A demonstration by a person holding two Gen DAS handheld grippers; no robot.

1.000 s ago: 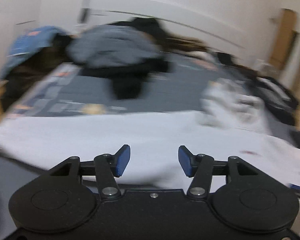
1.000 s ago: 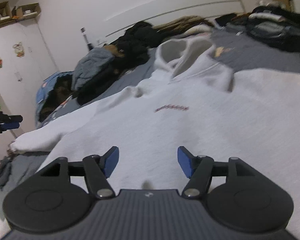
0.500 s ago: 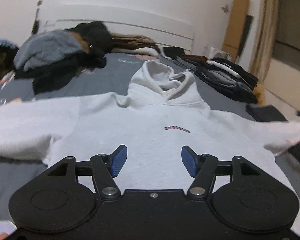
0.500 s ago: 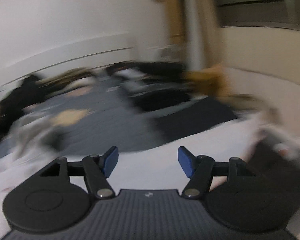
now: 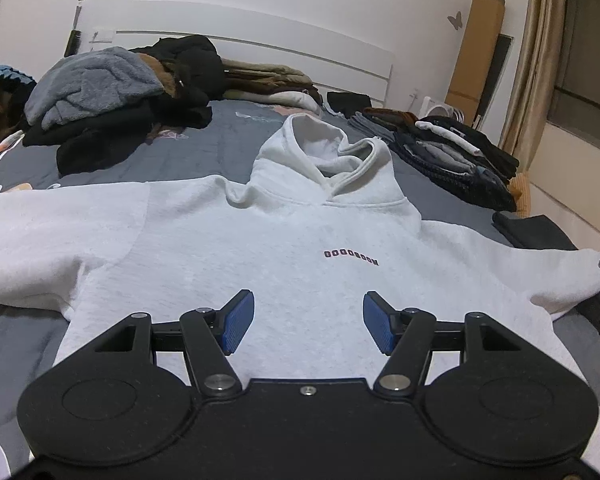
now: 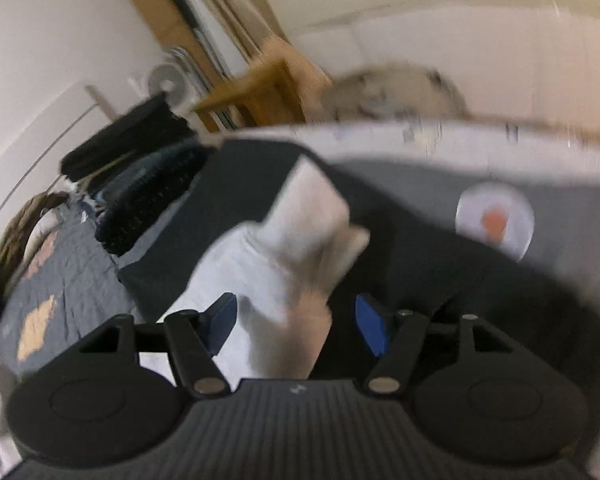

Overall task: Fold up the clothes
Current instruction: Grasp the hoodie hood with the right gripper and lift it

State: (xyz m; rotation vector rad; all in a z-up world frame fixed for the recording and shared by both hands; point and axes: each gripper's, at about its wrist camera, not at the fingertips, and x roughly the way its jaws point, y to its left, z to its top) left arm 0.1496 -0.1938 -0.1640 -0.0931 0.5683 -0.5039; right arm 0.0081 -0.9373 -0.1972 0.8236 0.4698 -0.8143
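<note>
Past right tongs [image 6: 296, 322]: blurred sleeve [image 6: 300, 224]

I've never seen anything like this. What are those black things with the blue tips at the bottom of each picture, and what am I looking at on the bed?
Those are two hand-held tongs, one in each of a person's hands; there is no robot arm. Each carries a wide-angle camera looking forward along its two blue-padded fingers, so each picture is that tool's own view.

The sharp picture comes from the left tongs. They are open and hold nothing, above a white hoodie spread front-up on a grey bedcover, hood toward the headboard. An unfolded heap of clothes lies at the far left, a neater dark stack at the right.

The blurred picture comes from the right tongs. They are open too, pointing at a sleeve cuff of the hoodie near the bed's edge. It lies between the fingers, not gripped.
</note>
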